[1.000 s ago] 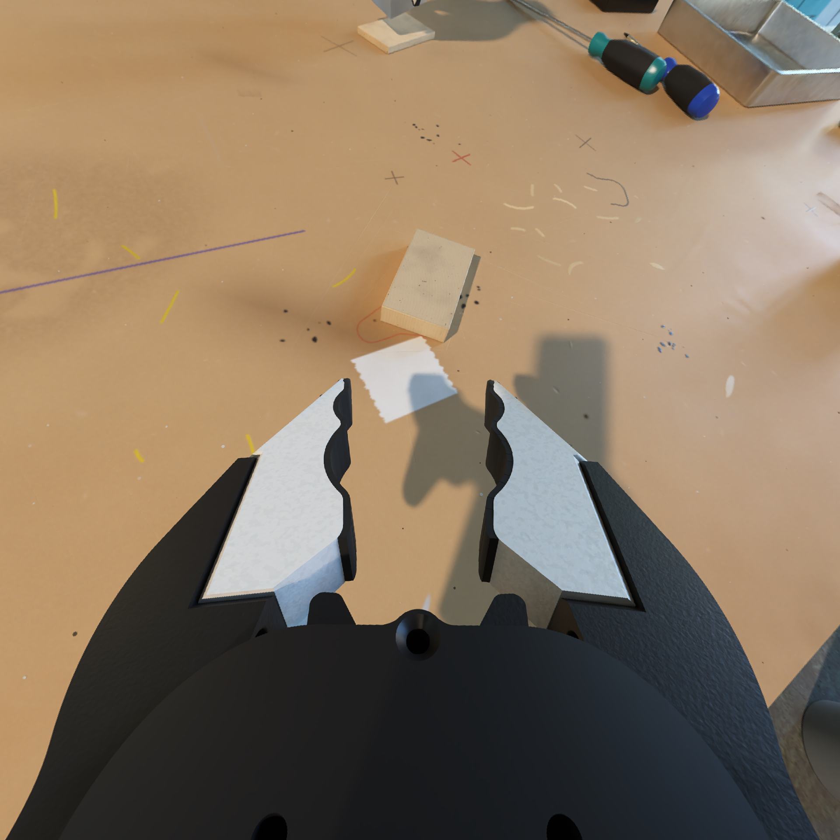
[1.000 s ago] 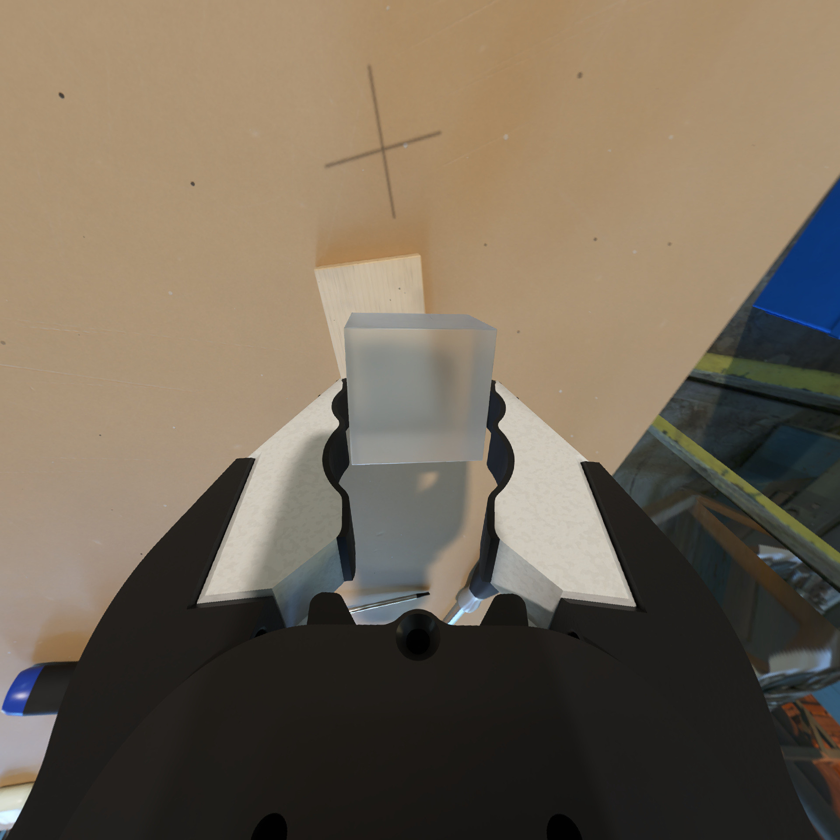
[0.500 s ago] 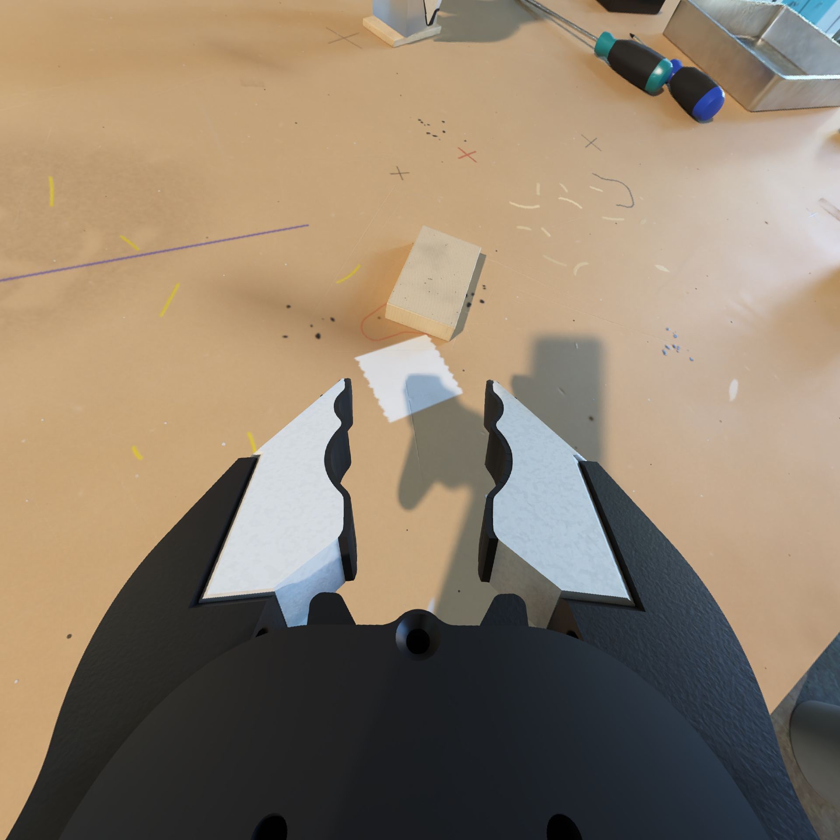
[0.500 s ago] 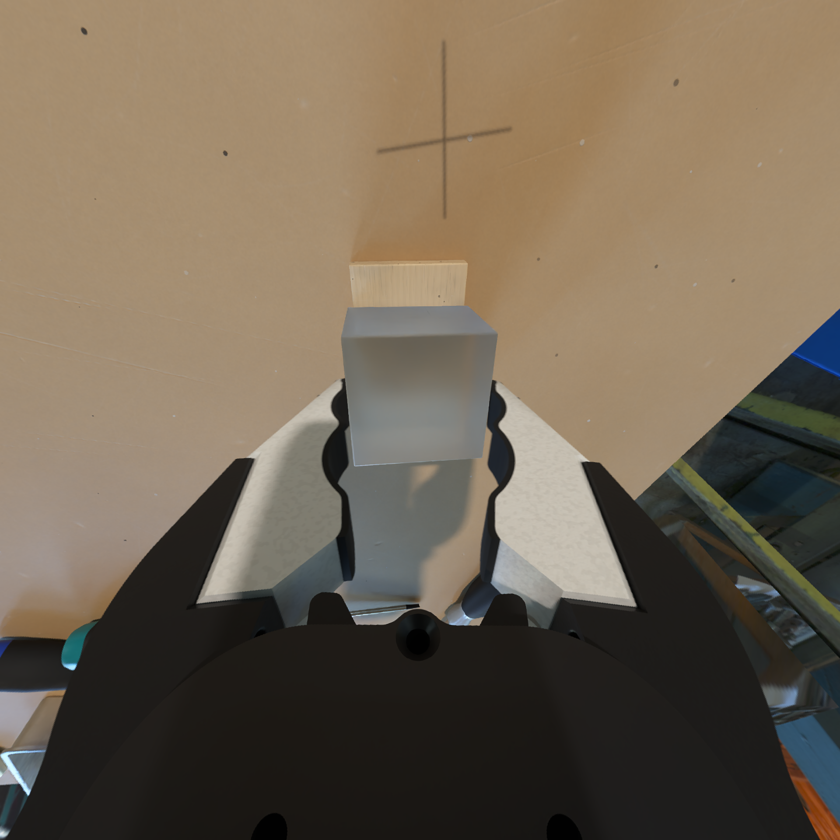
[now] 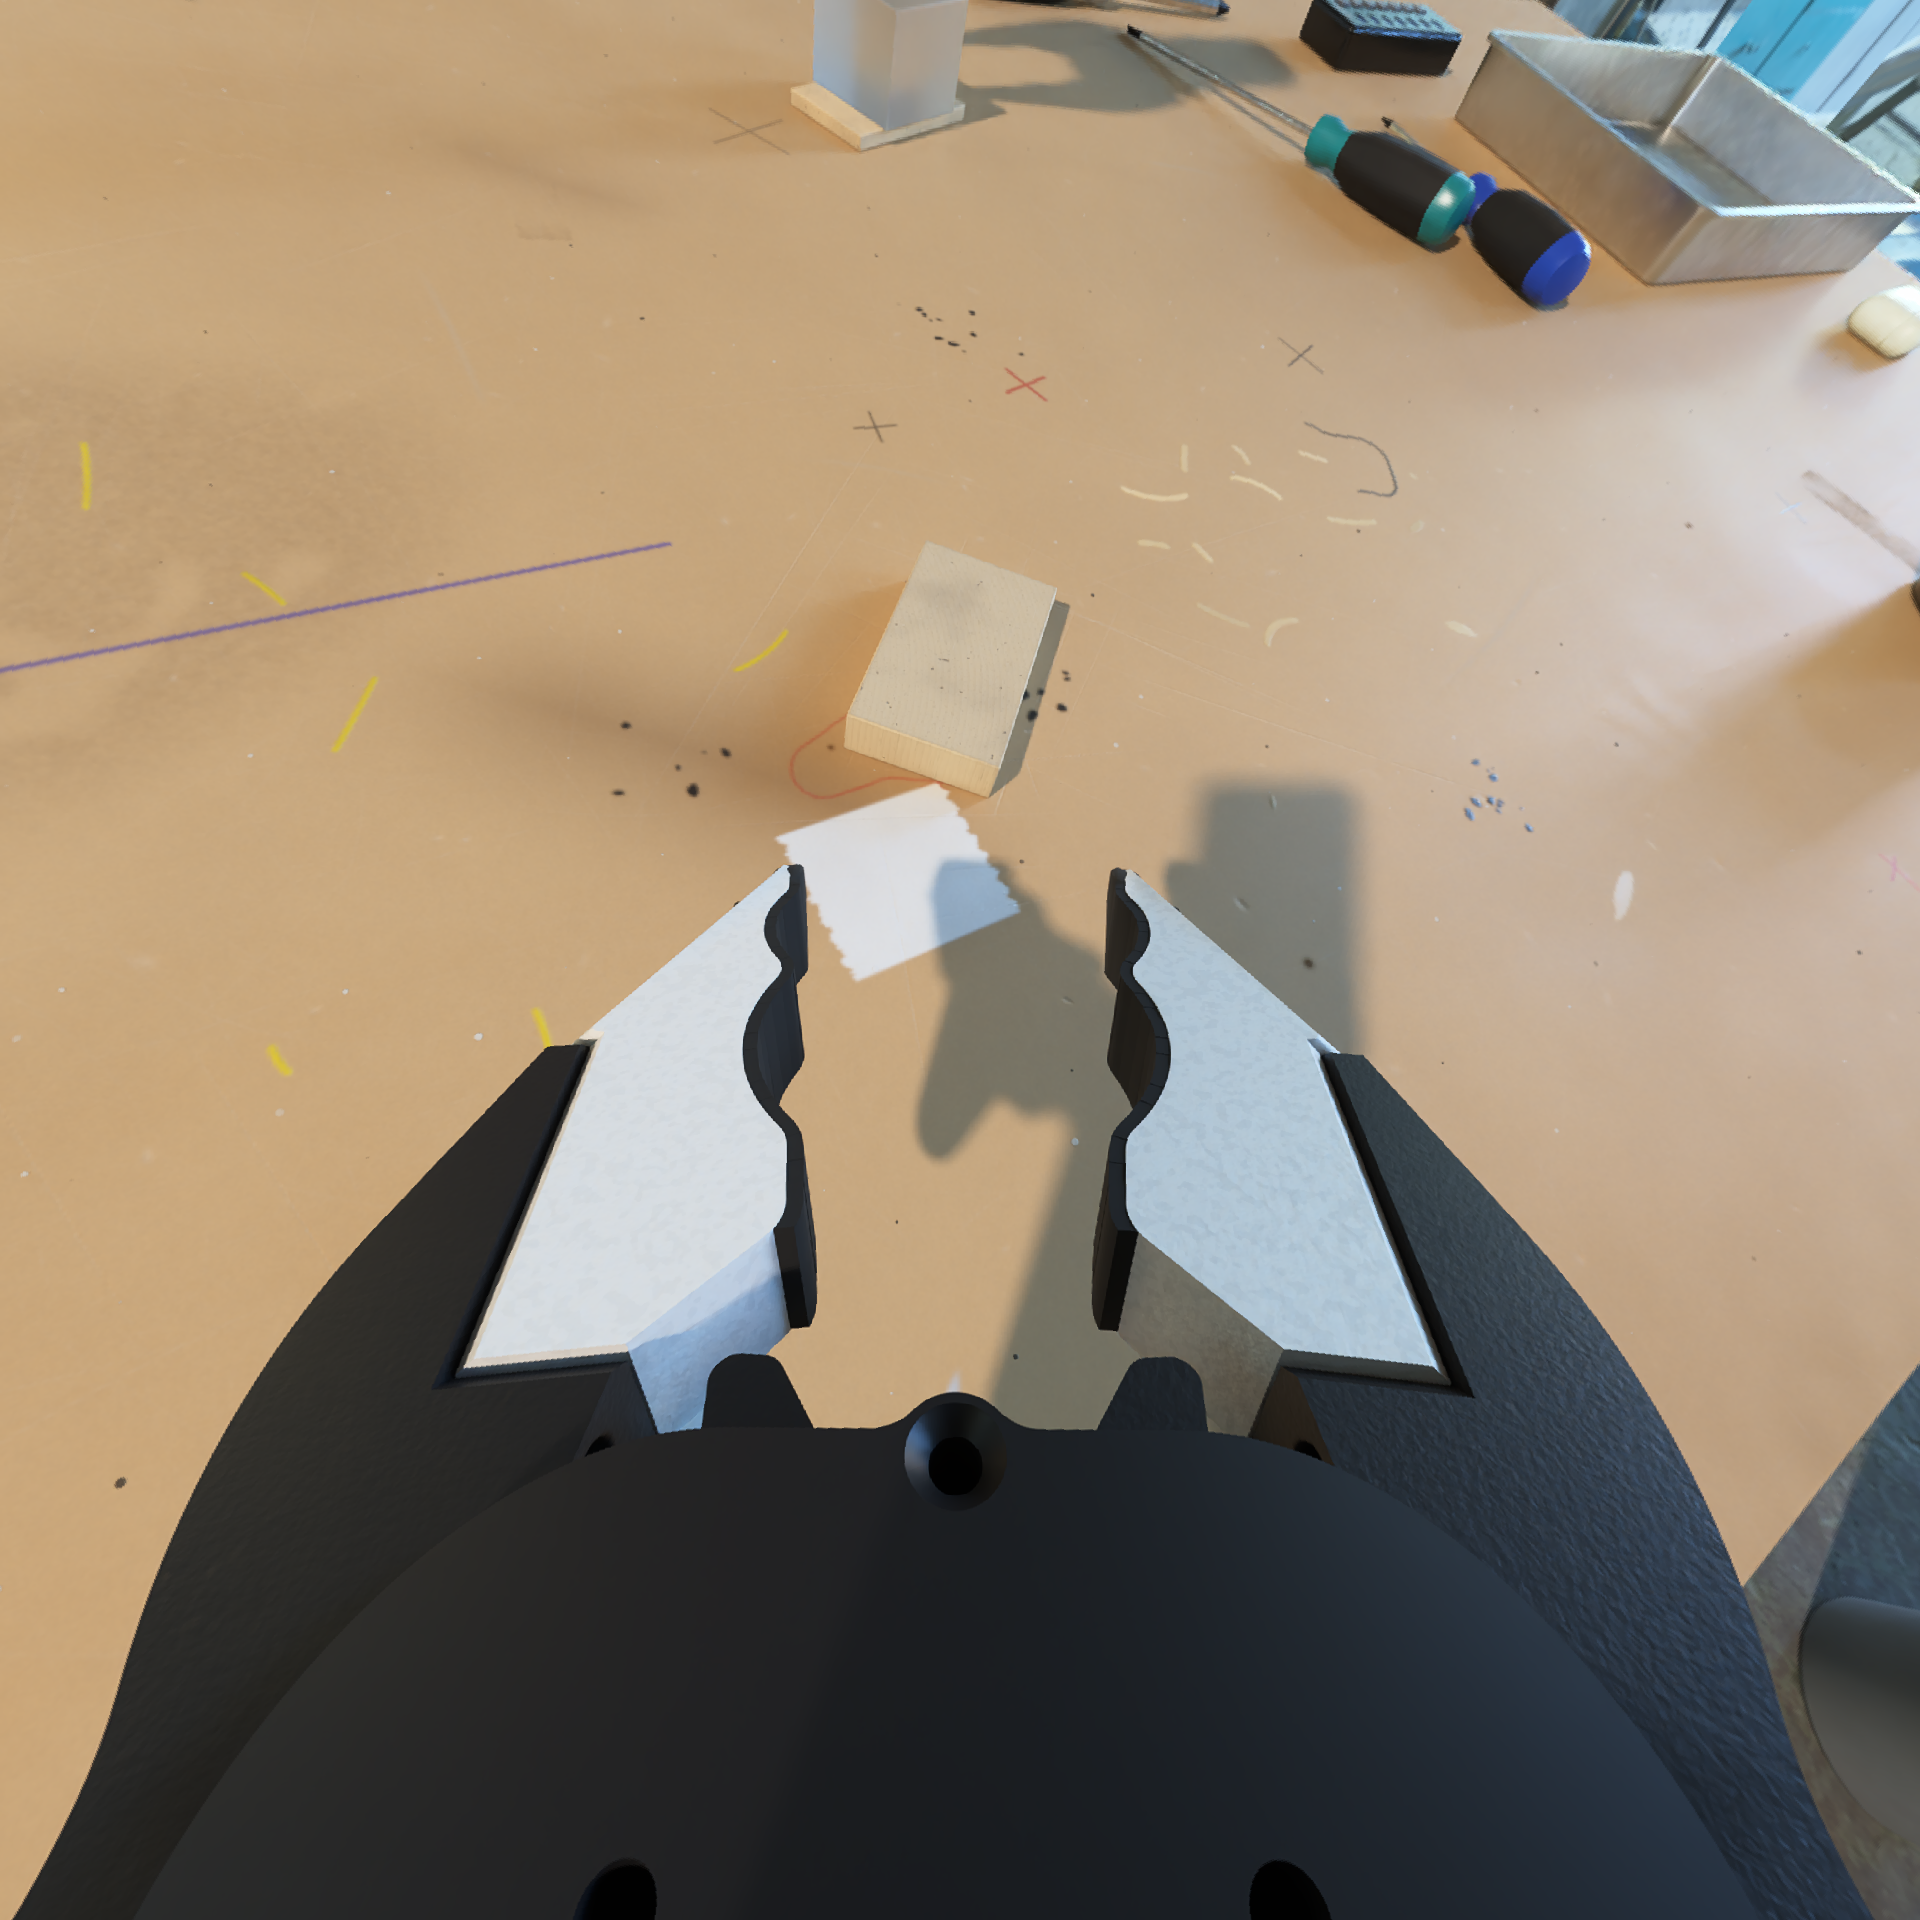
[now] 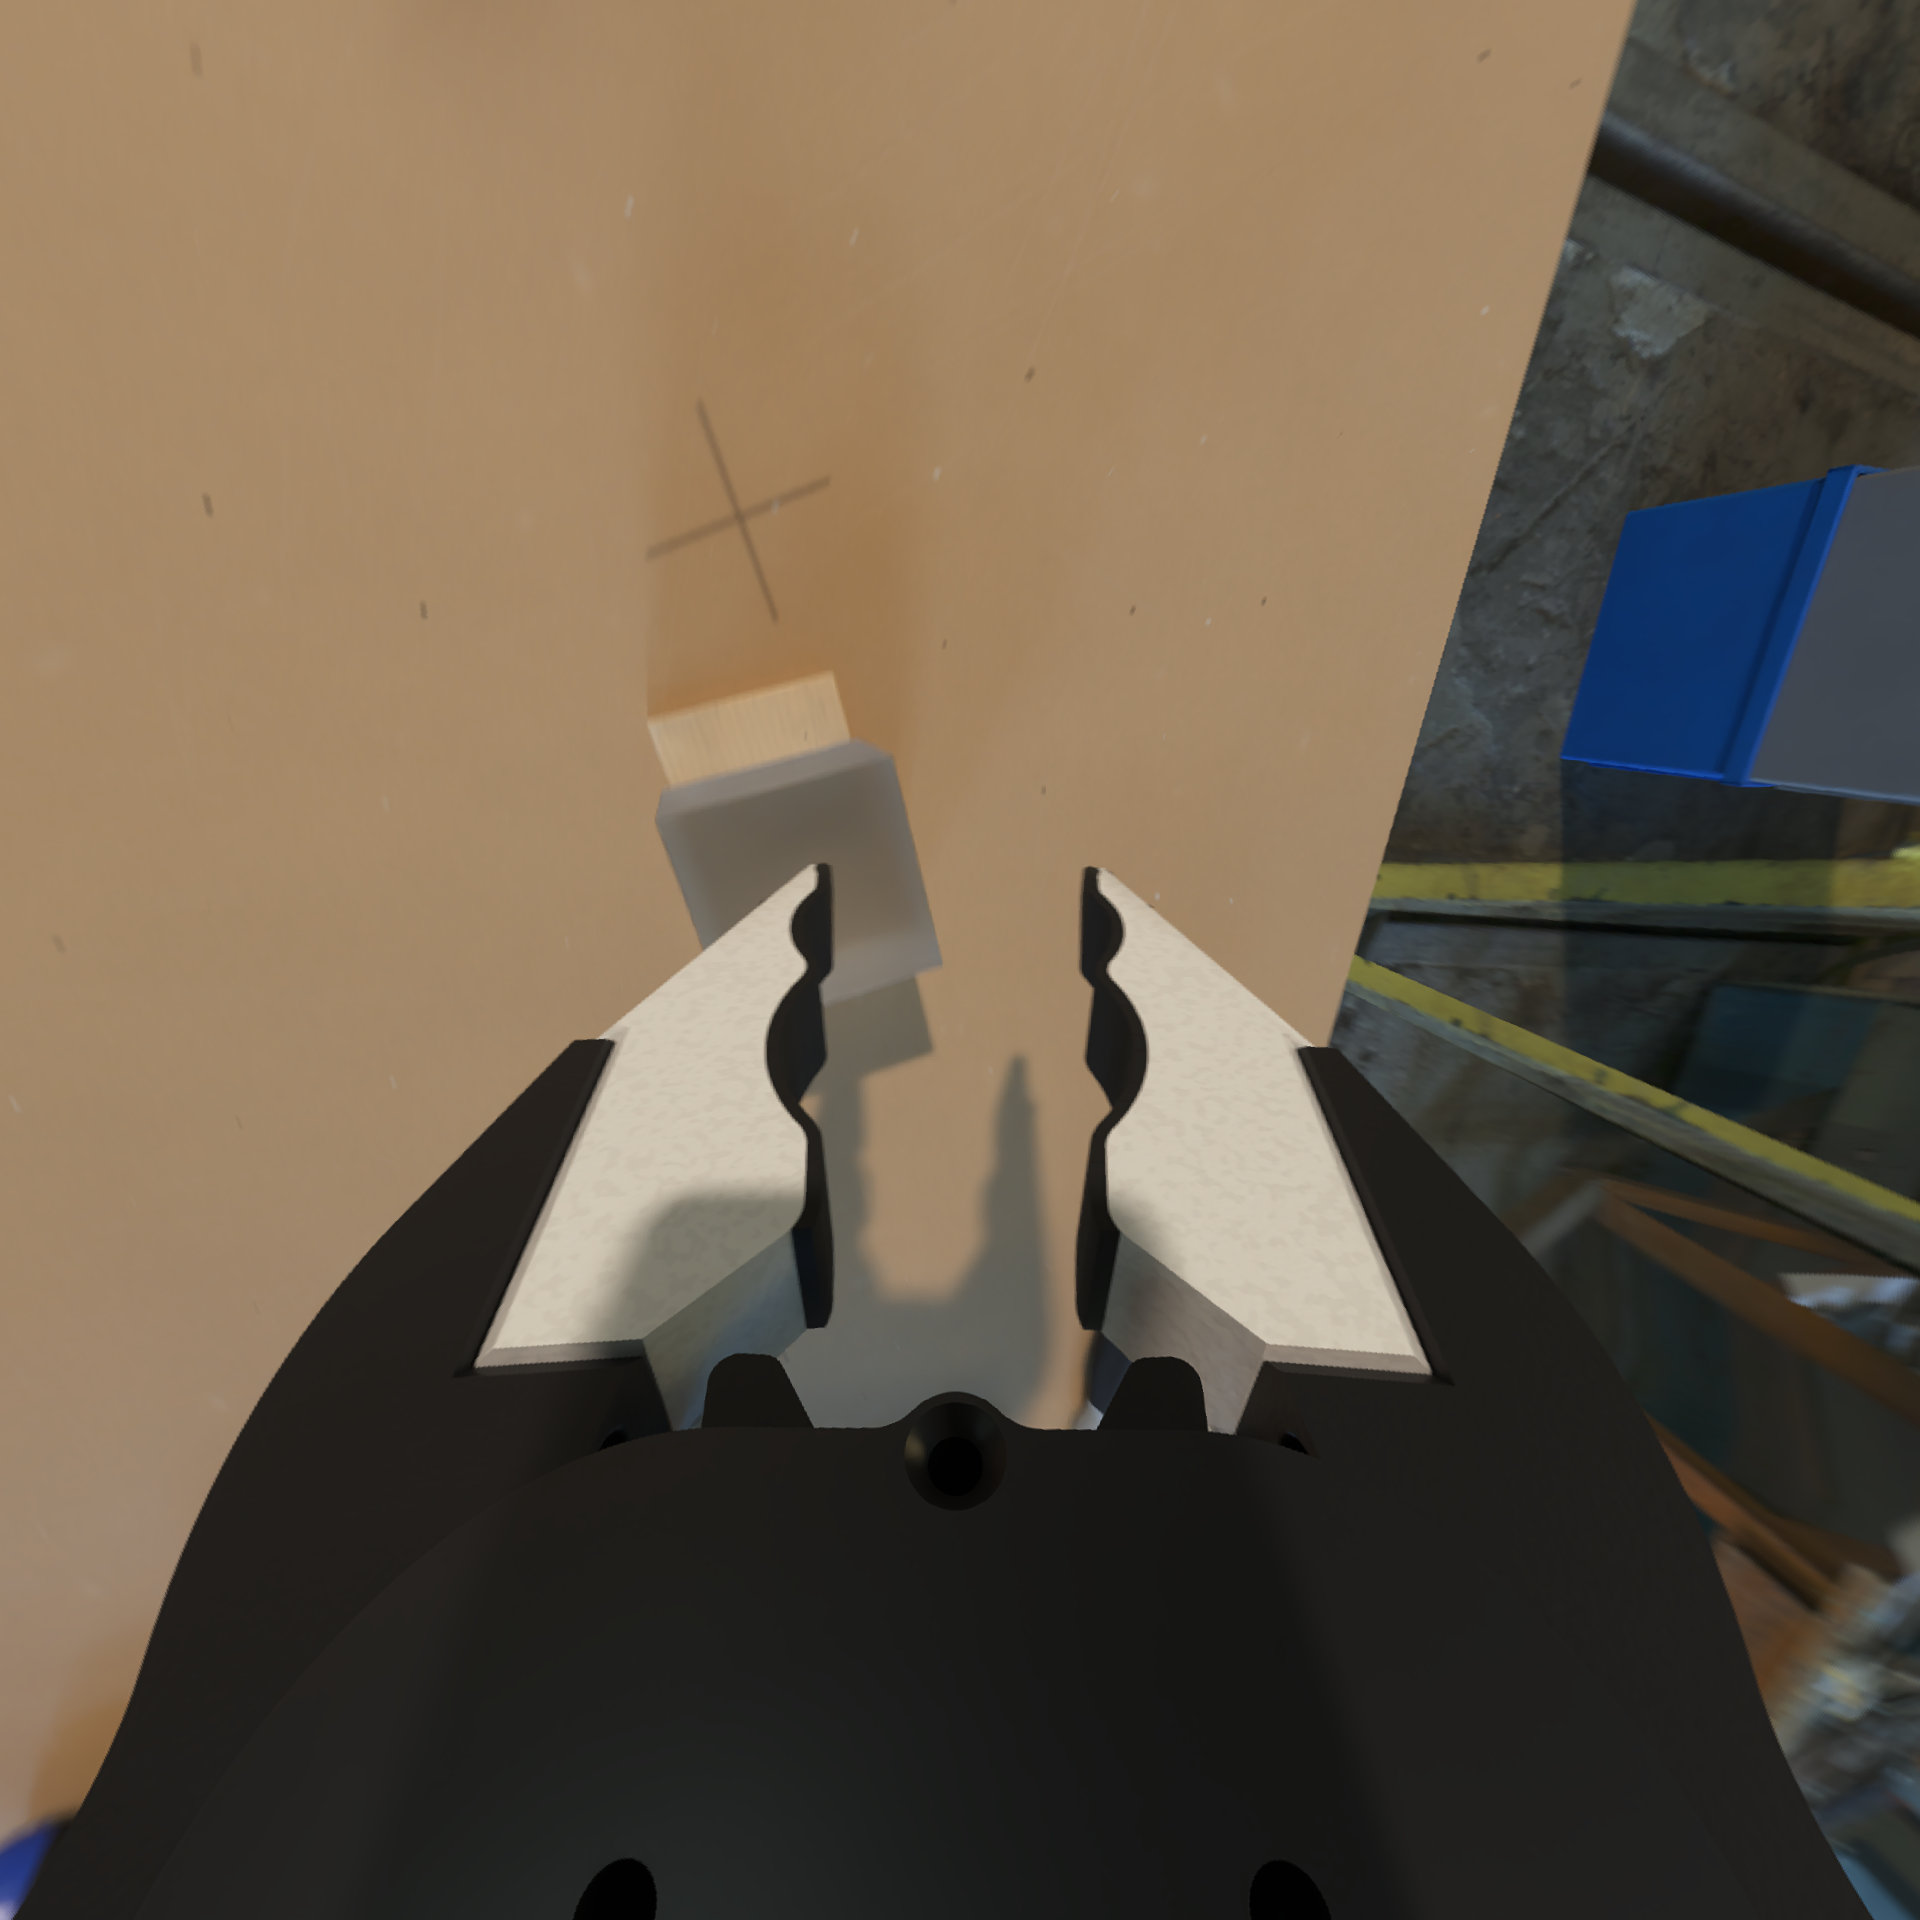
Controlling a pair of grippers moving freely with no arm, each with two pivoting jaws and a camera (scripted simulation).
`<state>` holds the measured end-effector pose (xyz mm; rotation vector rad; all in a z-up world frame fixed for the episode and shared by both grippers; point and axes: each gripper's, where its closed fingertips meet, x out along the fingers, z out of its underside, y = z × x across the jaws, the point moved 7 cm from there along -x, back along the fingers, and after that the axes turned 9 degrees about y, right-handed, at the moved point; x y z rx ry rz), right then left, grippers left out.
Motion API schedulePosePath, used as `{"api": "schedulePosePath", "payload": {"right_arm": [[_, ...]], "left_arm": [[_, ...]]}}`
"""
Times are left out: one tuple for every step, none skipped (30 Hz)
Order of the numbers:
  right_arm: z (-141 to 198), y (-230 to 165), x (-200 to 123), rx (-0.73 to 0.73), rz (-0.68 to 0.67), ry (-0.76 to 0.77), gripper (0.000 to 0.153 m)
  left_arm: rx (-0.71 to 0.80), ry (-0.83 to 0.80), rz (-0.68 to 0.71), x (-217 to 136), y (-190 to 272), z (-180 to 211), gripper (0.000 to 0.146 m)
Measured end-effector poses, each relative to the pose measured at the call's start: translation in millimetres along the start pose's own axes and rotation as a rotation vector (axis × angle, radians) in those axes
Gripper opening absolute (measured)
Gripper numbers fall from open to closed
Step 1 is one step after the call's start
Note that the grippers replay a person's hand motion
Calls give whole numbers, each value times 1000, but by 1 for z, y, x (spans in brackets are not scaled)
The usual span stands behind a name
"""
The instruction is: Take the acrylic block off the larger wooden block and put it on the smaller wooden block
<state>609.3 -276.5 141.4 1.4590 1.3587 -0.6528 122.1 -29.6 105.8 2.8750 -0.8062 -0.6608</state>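
1. Left gripper [image 5: 954,883]: matte black, finely textured body filling the lower frame, rounded at the shoulders.
2. Fingers [image 5: 665,1153]: speckled white plates, tapering to points; inner edges black, wavy, scalloped.
3. One recessed black screw at centre; two round holes at the bottom edge.
4. Right gripper [image 6: 954,883]: same build; plates look creamier.

The left wrist view looked forward and down from well above the tan tabletop [image 5: 312,312], taking in a wide stretch of it as far as the frosted clear acrylic block [image 5: 888,52] on its thin pale wooden slab [image 5: 831,109] at the far edge. The right wrist view looked steeply down from close above that same block [image 6: 790,862] and slab [image 6: 753,722], beside the table's edge.
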Motion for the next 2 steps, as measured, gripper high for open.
{"api": "schedulePosePath", "payload": {"right_arm": [[-2,2,3,41,-1,31,40],[-3,3,5,71,-11,56,34]], "left_arm": [[6,-4,-2,0,0,0,58],[13,-7,-6,0,1,1,58]]}}
